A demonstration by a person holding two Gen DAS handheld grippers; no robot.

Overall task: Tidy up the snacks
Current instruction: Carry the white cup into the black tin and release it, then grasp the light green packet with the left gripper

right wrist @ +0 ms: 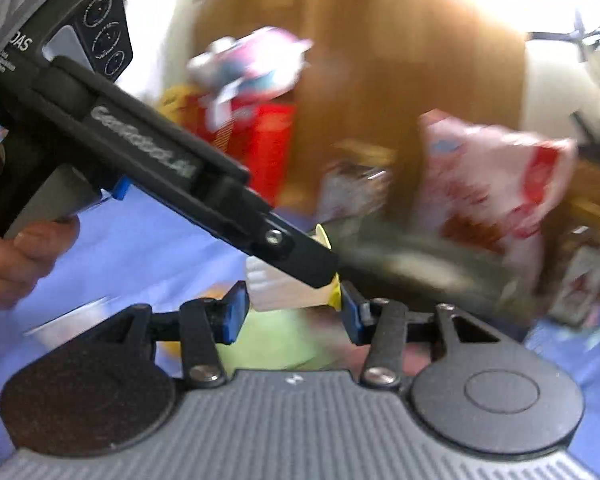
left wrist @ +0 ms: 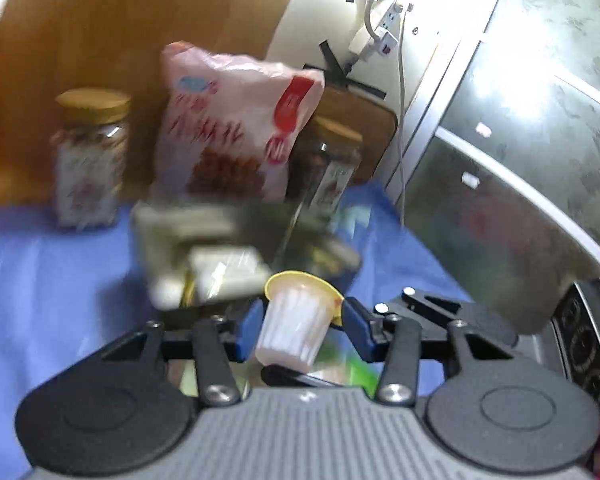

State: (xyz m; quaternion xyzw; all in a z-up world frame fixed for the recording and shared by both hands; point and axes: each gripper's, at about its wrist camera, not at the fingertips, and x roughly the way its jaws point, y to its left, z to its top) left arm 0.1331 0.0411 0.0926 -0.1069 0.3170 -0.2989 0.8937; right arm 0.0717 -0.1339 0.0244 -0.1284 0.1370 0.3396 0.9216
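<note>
My left gripper [left wrist: 300, 322] is shut on a small white jelly cup [left wrist: 296, 326] with a yellow lid, held above the blue cloth [left wrist: 52, 280]. The same cup [right wrist: 288, 288] shows in the right wrist view between the blue pads of my right gripper [right wrist: 296, 308], with the left gripper's black finger [right wrist: 296, 252] across it. The right jaws stand apart around the cup; contact is unclear. A pink-and-white snack bag [left wrist: 228, 124] leans behind a clear tray [left wrist: 220, 248] holding white packets.
Two jars with gold lids [left wrist: 90, 156] [left wrist: 328, 164] flank the bag before a wooden board [left wrist: 140, 20]. A red box [right wrist: 260, 140] and a colourful packet [right wrist: 252, 64] stand at the left. A metal cabinet [left wrist: 520, 160] rises on the right. A green packet [right wrist: 272, 340] lies below.
</note>
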